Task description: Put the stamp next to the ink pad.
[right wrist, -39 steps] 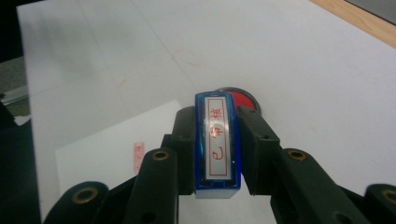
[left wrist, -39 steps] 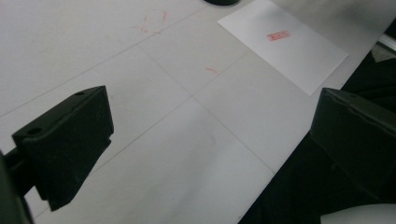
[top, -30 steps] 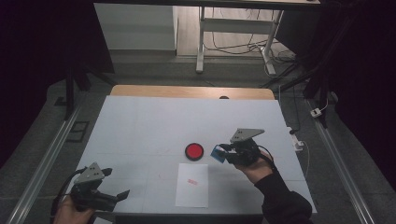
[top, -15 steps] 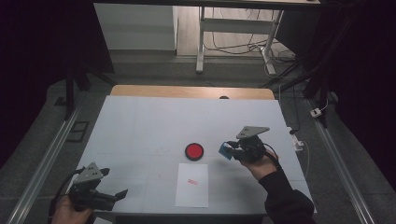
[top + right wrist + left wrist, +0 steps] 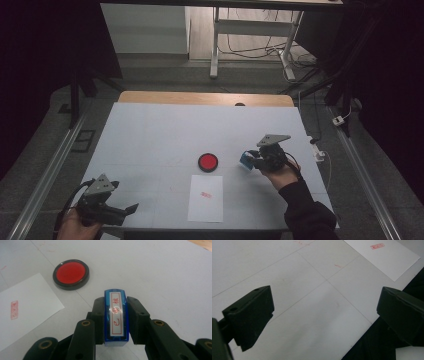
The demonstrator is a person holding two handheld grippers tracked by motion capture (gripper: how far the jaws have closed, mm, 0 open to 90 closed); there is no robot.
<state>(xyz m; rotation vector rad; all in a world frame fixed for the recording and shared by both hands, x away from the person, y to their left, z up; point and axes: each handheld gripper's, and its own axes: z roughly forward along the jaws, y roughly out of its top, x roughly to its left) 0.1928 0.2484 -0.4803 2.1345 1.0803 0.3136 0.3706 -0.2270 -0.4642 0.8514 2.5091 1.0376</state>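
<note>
right gripper [image 5: 116, 322] clamped on blue stamp [image 5: 116, 315], just right of red ink pad [image 5: 208, 162] | left gripper [image 5: 122, 210] jaws wide apart, empty, at bench [image 5: 150, 135] near-left edge | stamped paper [image 5: 206, 197] between them

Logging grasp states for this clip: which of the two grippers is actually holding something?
The right gripper, on the table's right side, is shut on a blue stamp. The left gripper, at the near-left corner, is open with nothing between its jaws.

High view looks down on the table [image 5: 150, 135]; both claw-mounted views, close above it, share the paper [image 5: 27, 305].
</note>
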